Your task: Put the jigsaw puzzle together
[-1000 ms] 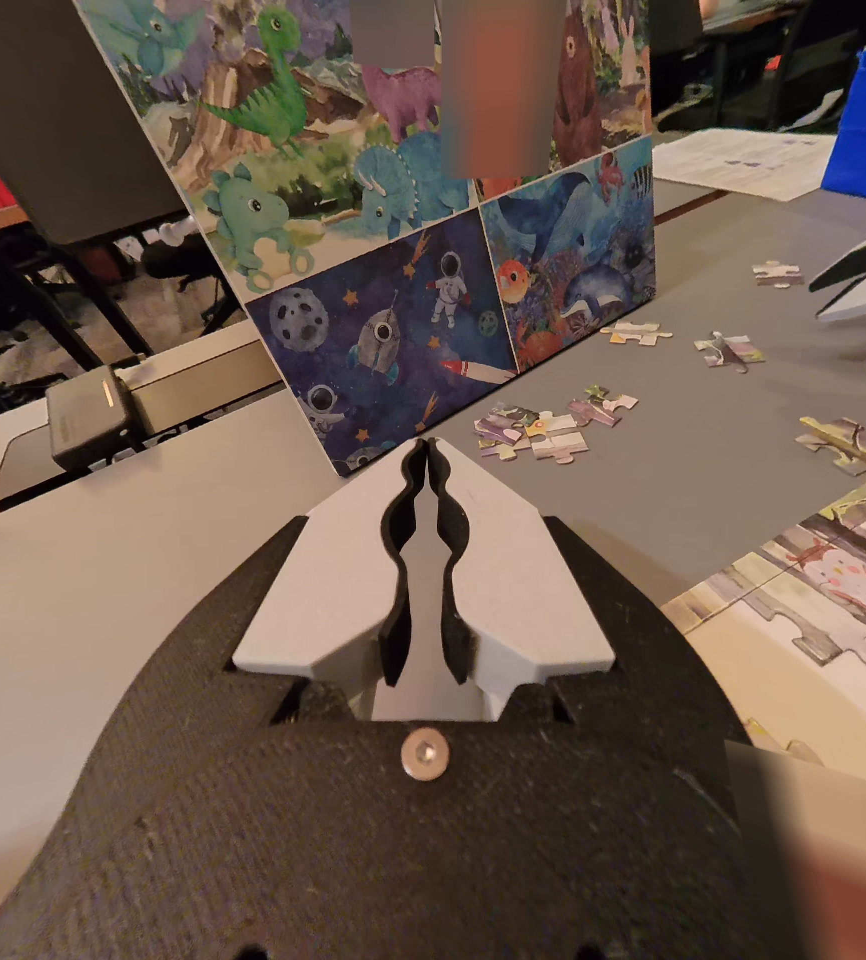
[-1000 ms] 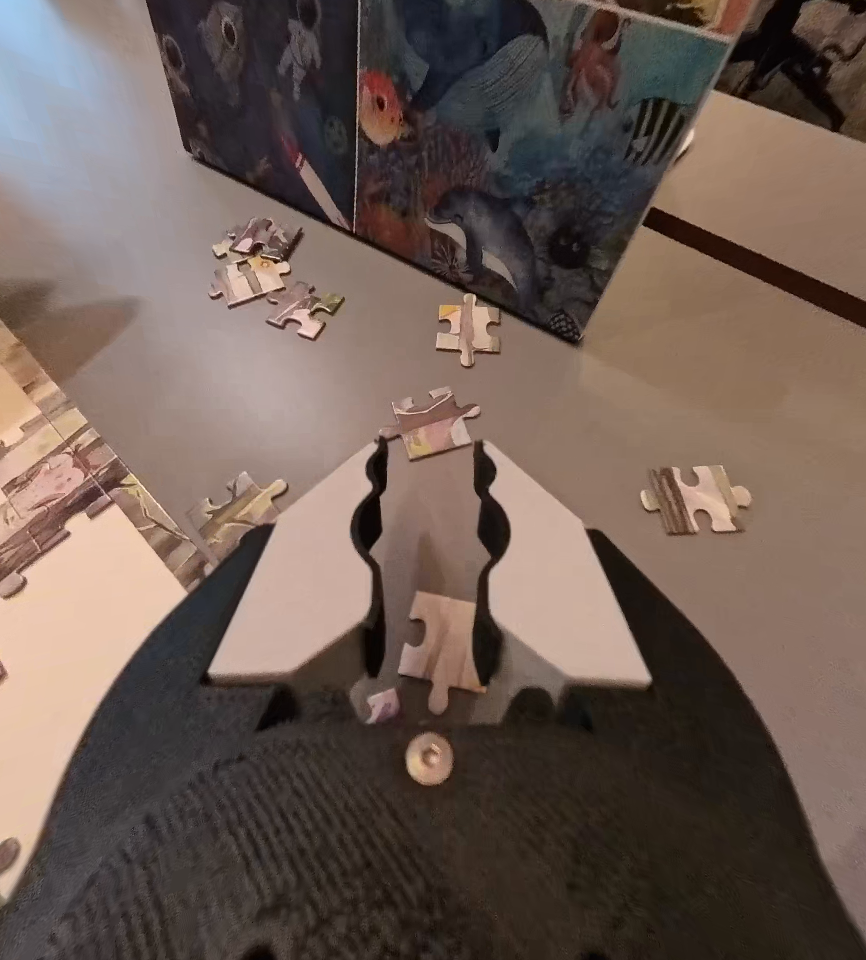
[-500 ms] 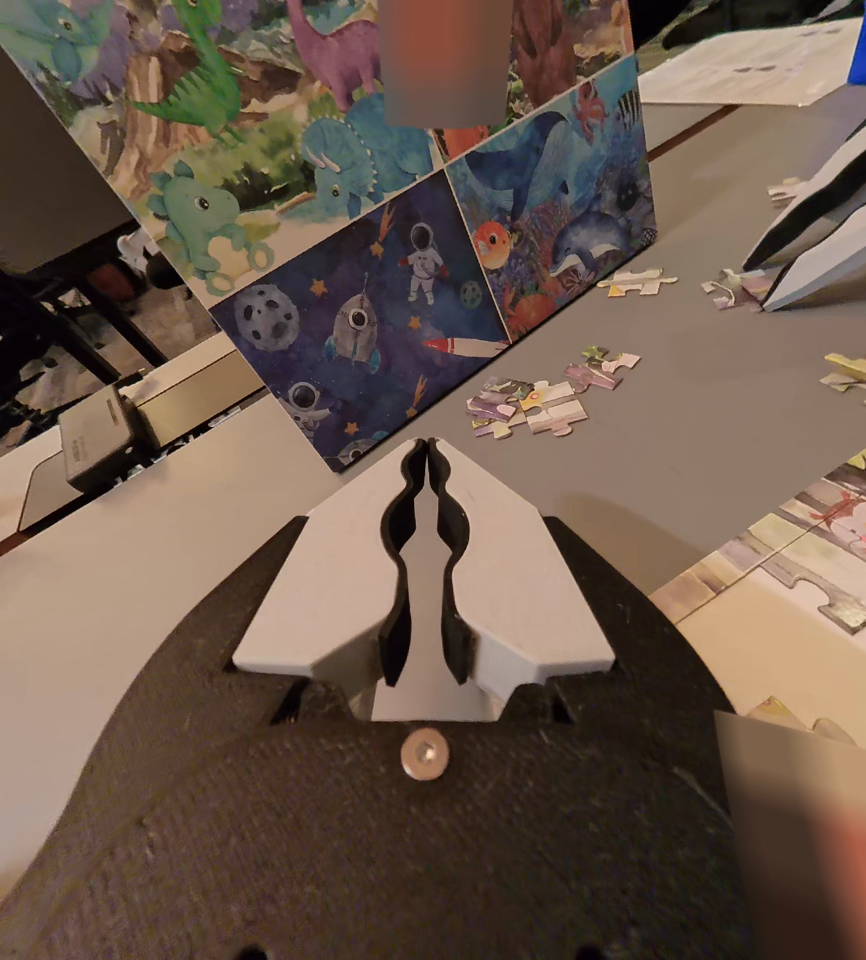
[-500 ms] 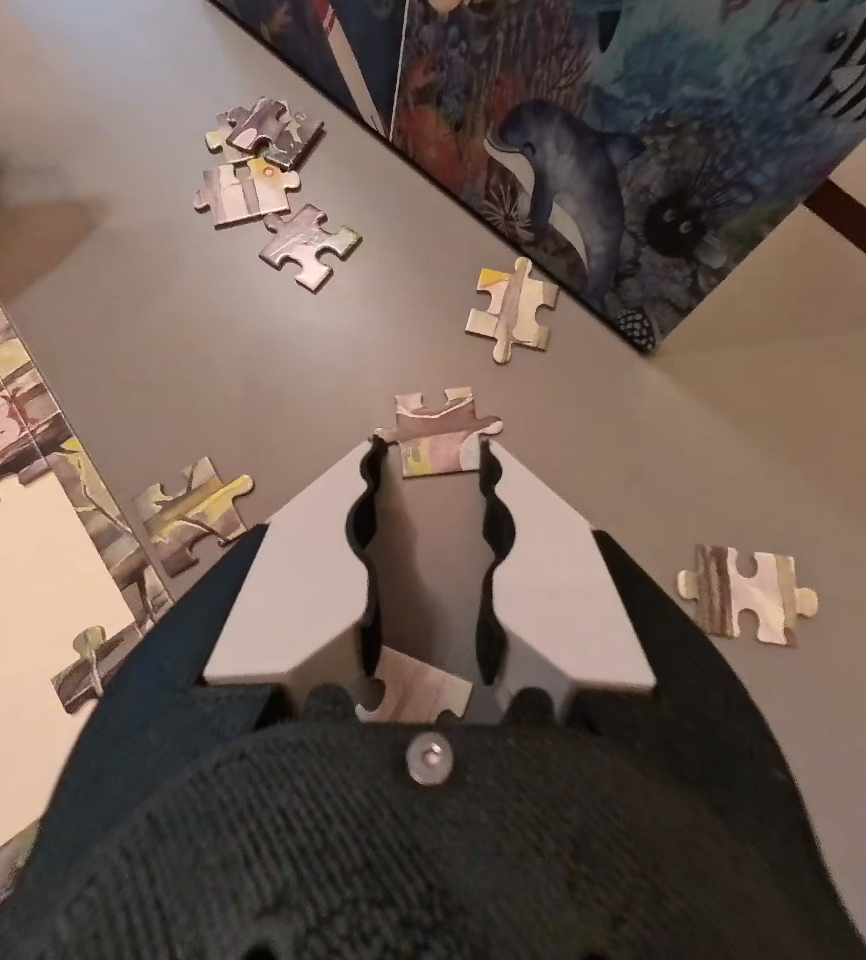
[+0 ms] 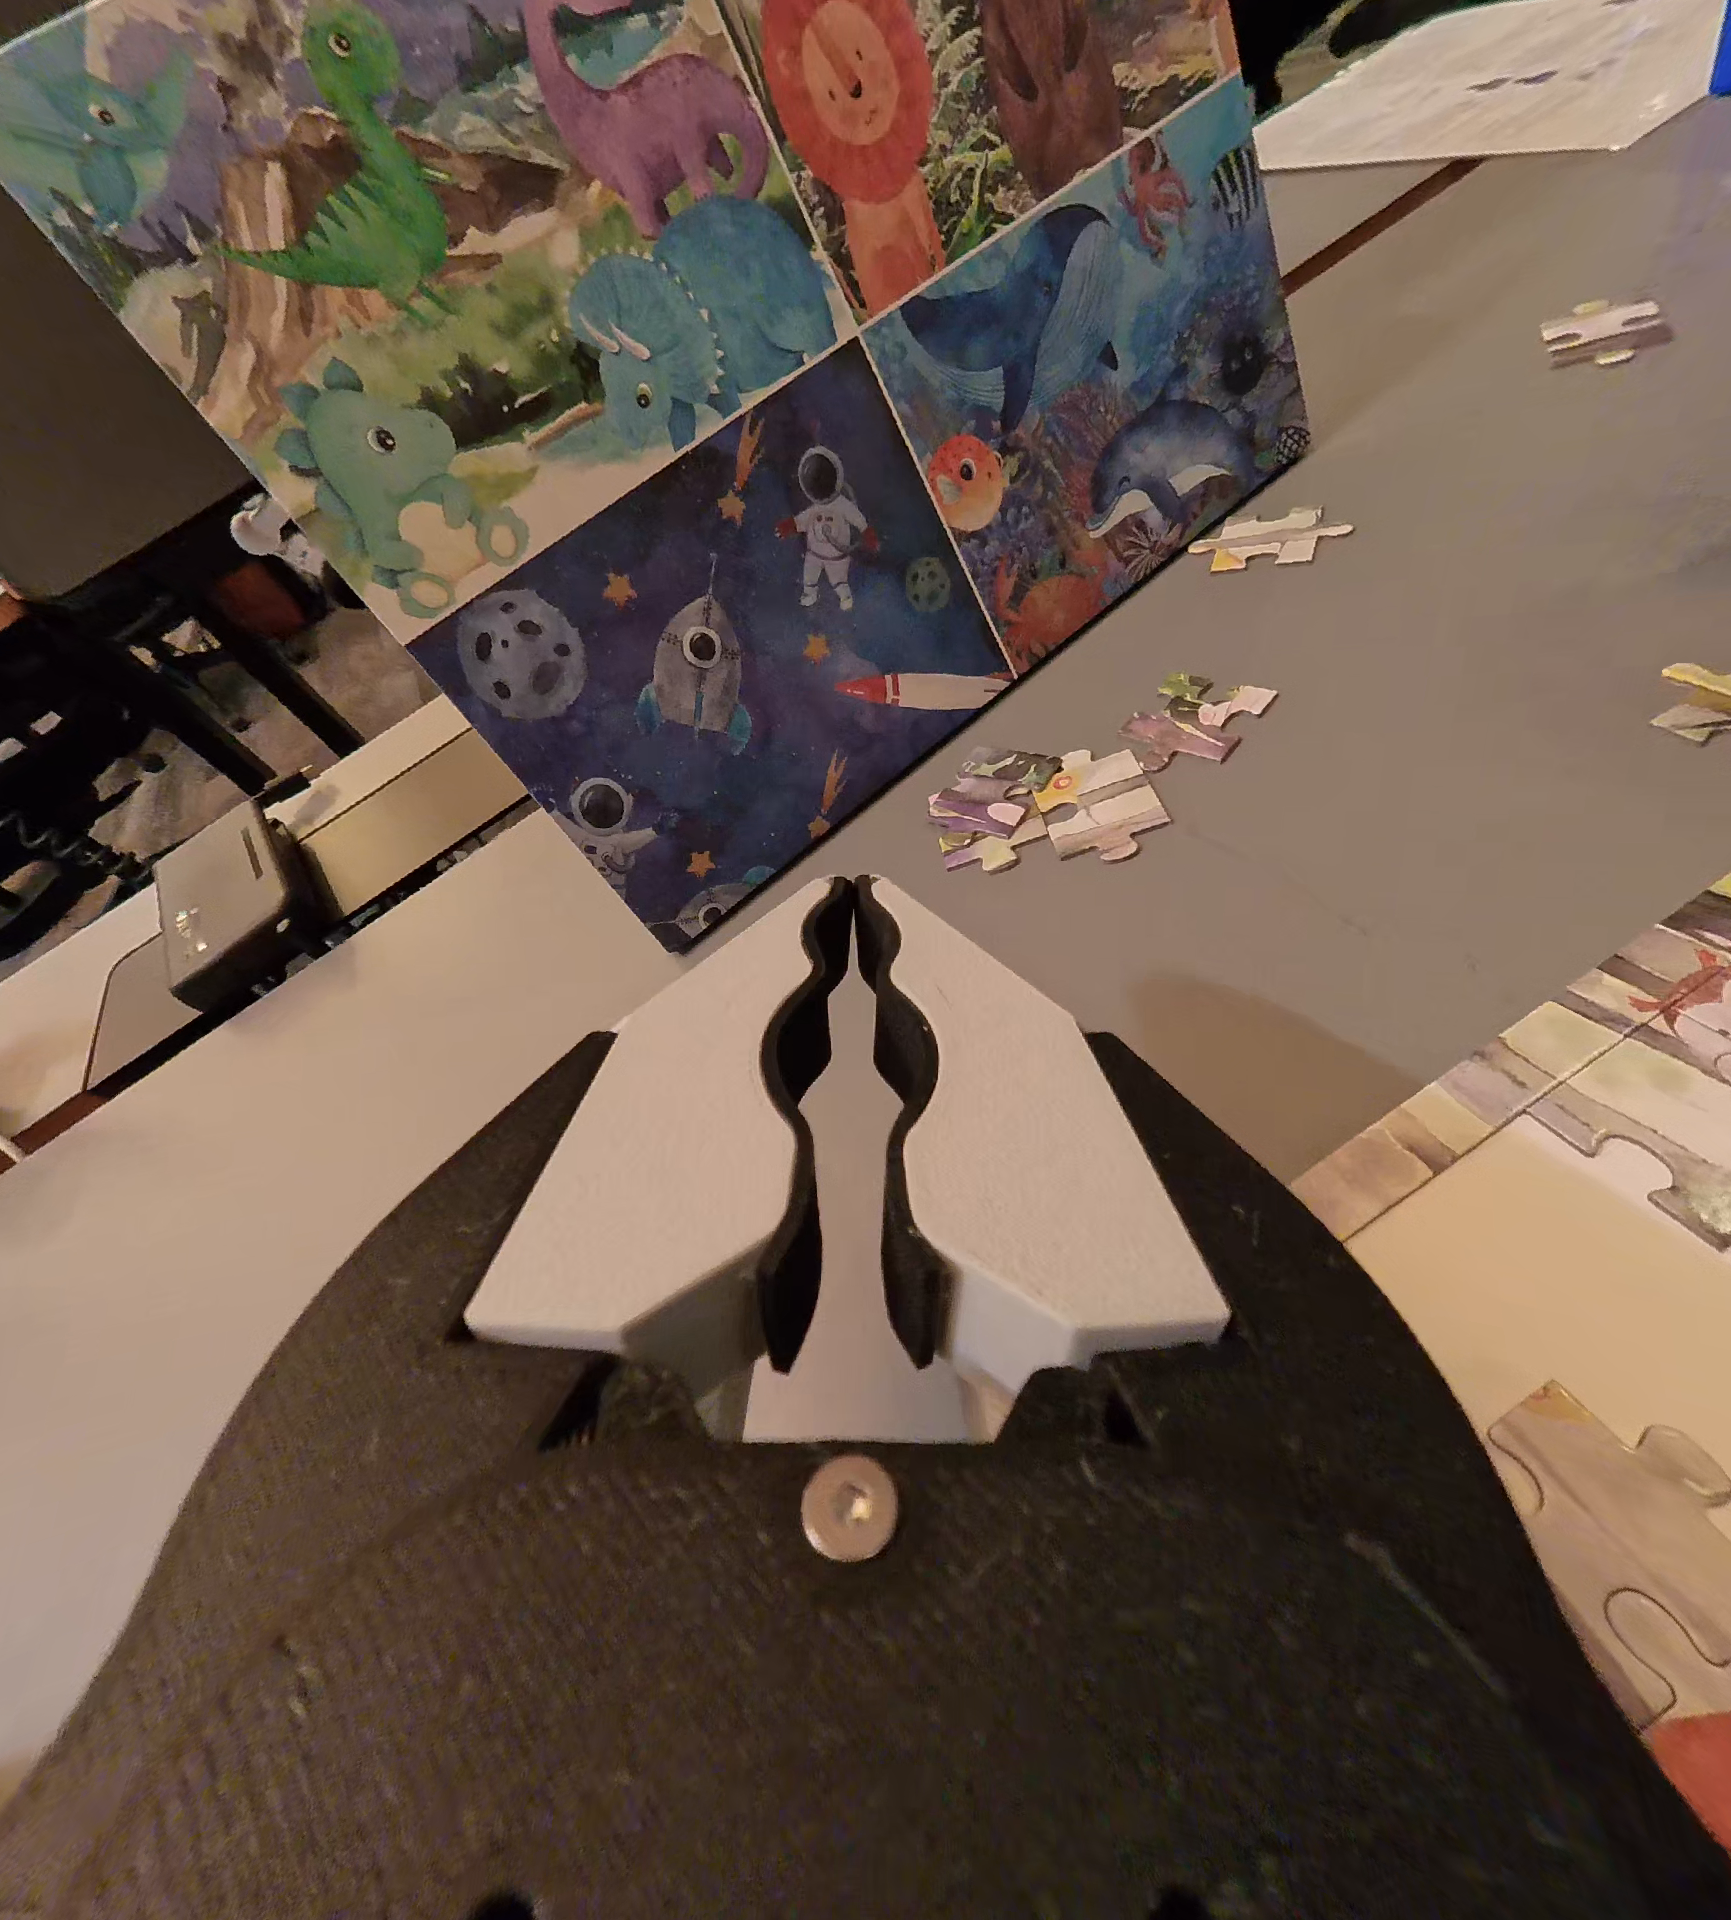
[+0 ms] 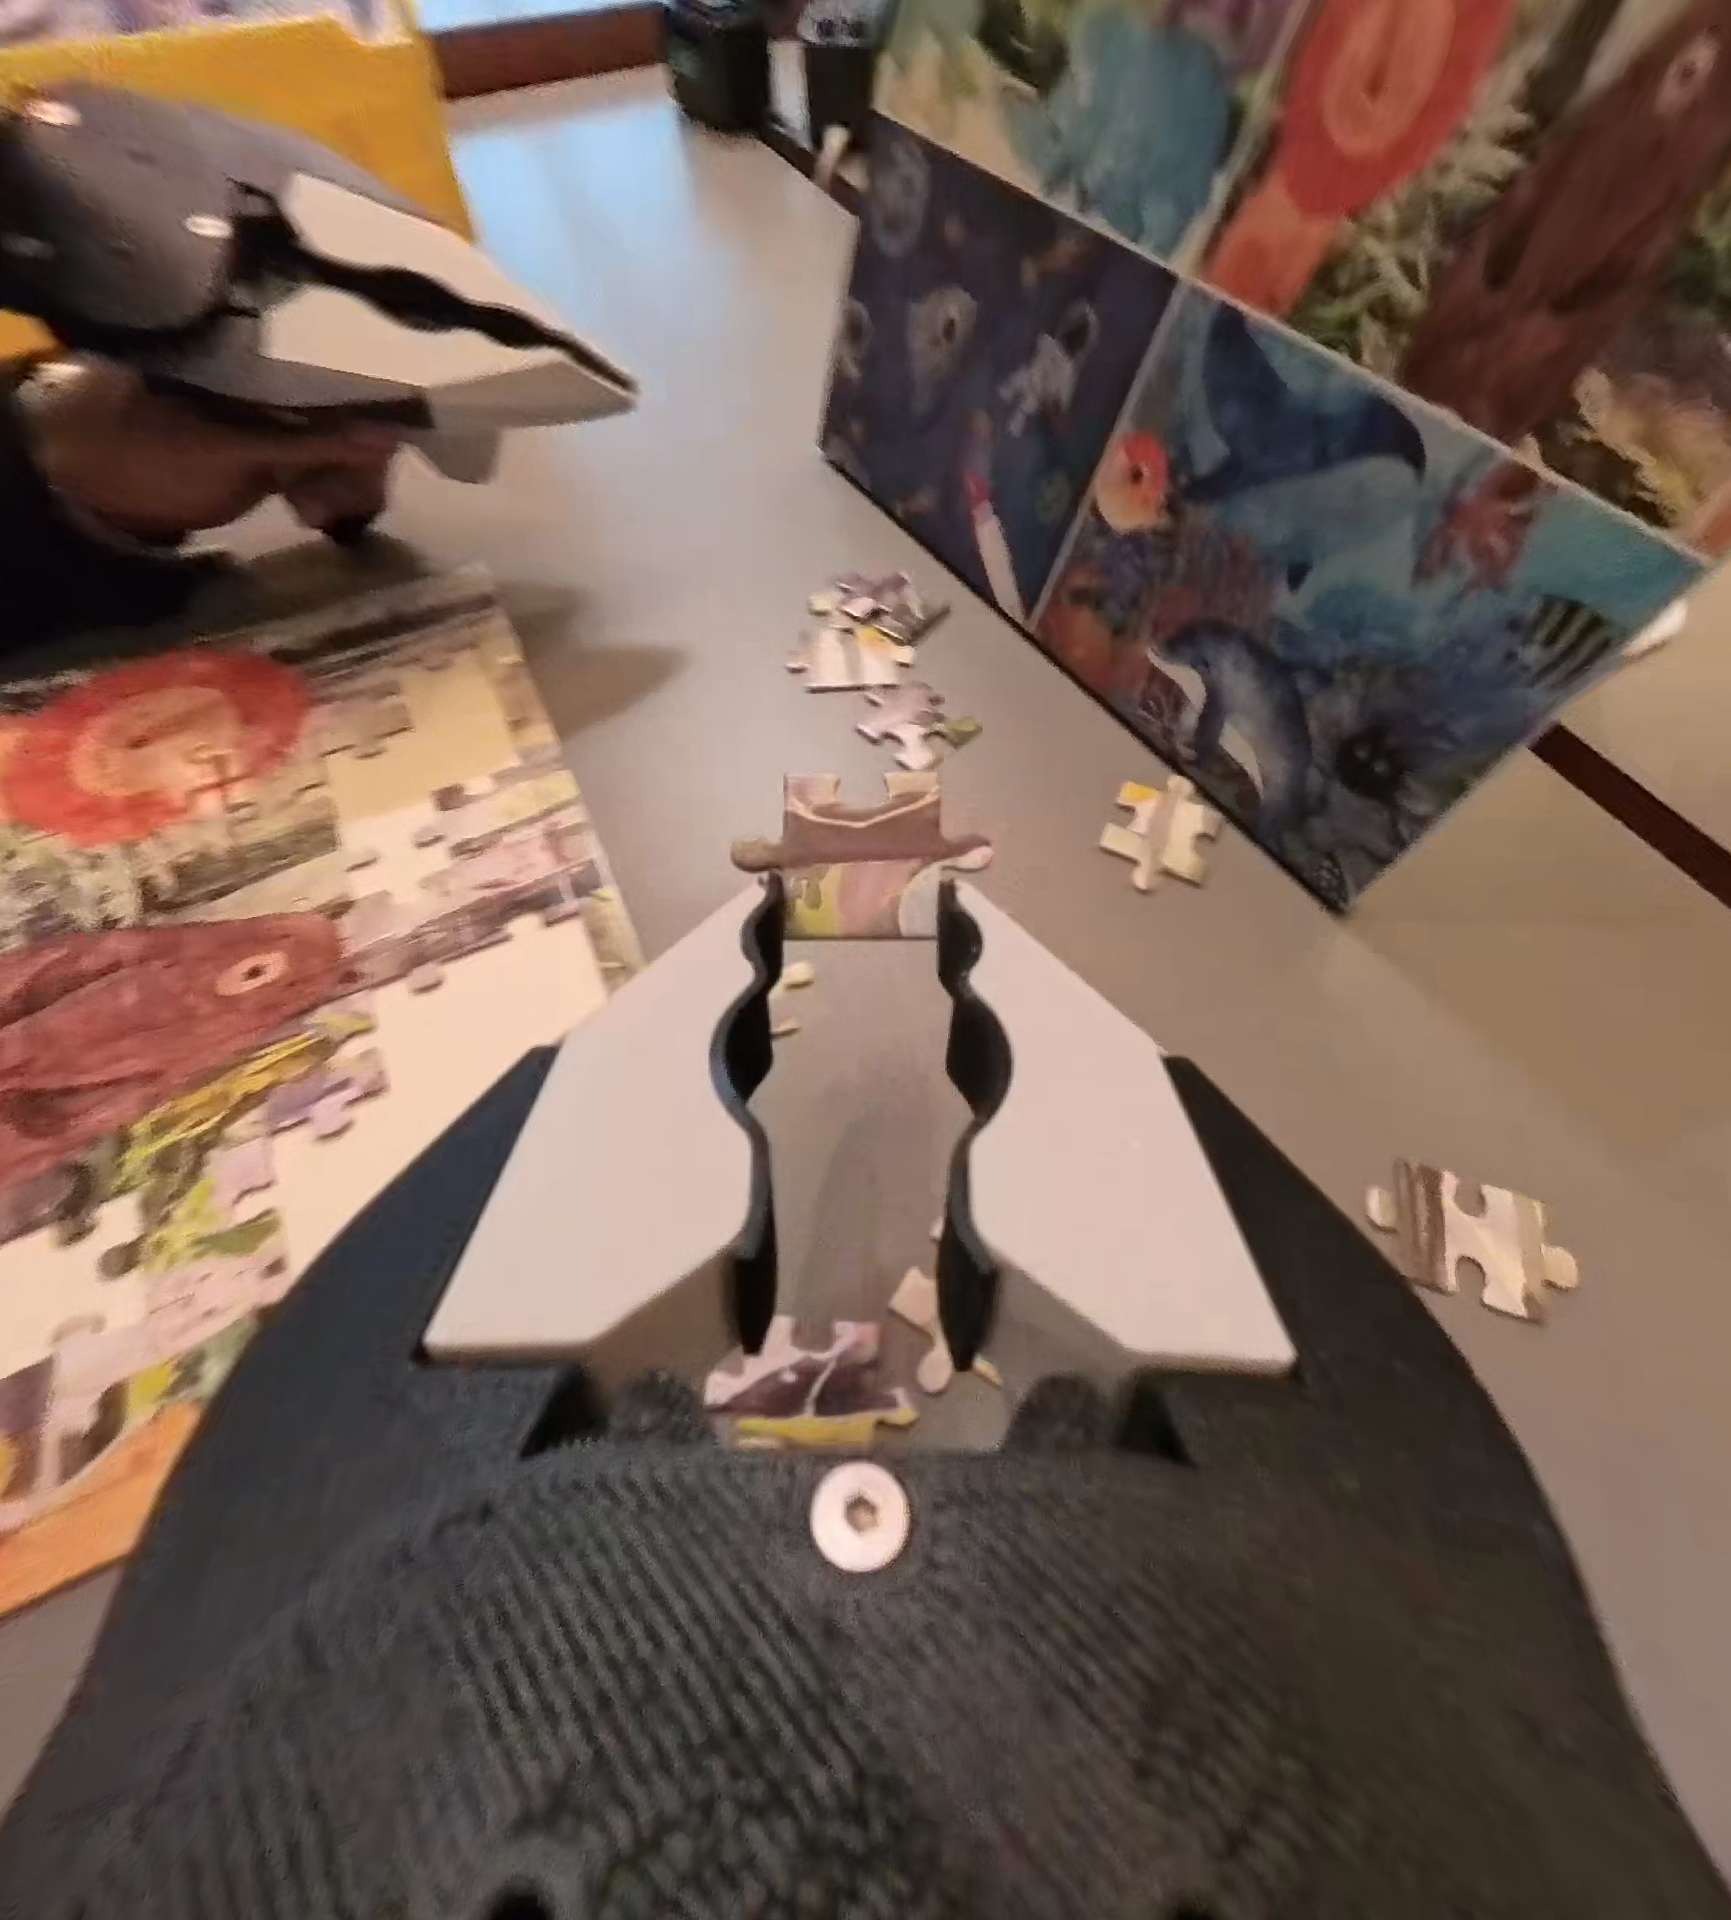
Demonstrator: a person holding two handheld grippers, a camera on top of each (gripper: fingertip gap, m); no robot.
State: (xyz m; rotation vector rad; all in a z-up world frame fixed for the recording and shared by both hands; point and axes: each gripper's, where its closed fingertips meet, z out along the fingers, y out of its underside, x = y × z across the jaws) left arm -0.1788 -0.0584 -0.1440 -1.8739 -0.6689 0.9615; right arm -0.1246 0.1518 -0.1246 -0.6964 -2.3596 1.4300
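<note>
My right gripper (image 6: 859, 896) is shut on a purple and brown puzzle piece (image 6: 861, 831), held by its sides at the fingertips above the grey table. The partly built puzzle (image 6: 165, 935) lies to its left, with a lion and a brown animal. My left gripper (image 5: 856, 883) is shut and empty and hovers over the table before the picture box (image 5: 736, 623). It also shows in the right wrist view (image 6: 373, 301), held in a hand above the puzzle's far edge. Loose pieces (image 5: 1048, 810) lie by the box.
The tall picture box (image 6: 1256, 571) stands at the back right. Loose pieces lie on the table, one near the box (image 6: 1157, 831), one at the right (image 6: 1469, 1242), one under my right gripper (image 6: 809, 1382). A black device (image 5: 227, 914) sits beyond the table's left edge. The grippers' ends are close to 25 cm from one another.
My right gripper has closed on the piece that lay at its tips, lifted it and tilted up toward the puzzle. It has gone out of the left wrist view. The left gripper stays shut.
</note>
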